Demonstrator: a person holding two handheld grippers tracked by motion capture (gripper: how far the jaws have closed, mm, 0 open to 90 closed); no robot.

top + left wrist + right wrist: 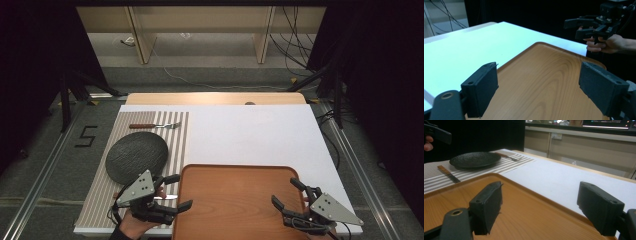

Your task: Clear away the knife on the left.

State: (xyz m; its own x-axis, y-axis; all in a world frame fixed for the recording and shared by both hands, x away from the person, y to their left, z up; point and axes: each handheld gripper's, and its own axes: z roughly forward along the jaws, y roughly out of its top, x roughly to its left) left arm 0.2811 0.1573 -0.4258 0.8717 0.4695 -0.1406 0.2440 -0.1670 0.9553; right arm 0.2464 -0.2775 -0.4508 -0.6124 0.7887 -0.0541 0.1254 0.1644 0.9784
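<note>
Flanking bare brown wooden tray point(235, 200), raised rim, rounded corners.

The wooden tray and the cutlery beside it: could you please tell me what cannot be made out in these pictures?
- Wooden tray: its near edge is cut off by the bottom of the high view.
- Knife: in the high view the left claw covers most of it.
- Fork: too small in the high view to count its tines.
- Right claw: the hand holding it is cut off by the frame's bottom.

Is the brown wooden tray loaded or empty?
Empty: the brown wooden tray shows only bare wood grain; the dark round plate sits apart on the striped placemat.
</note>
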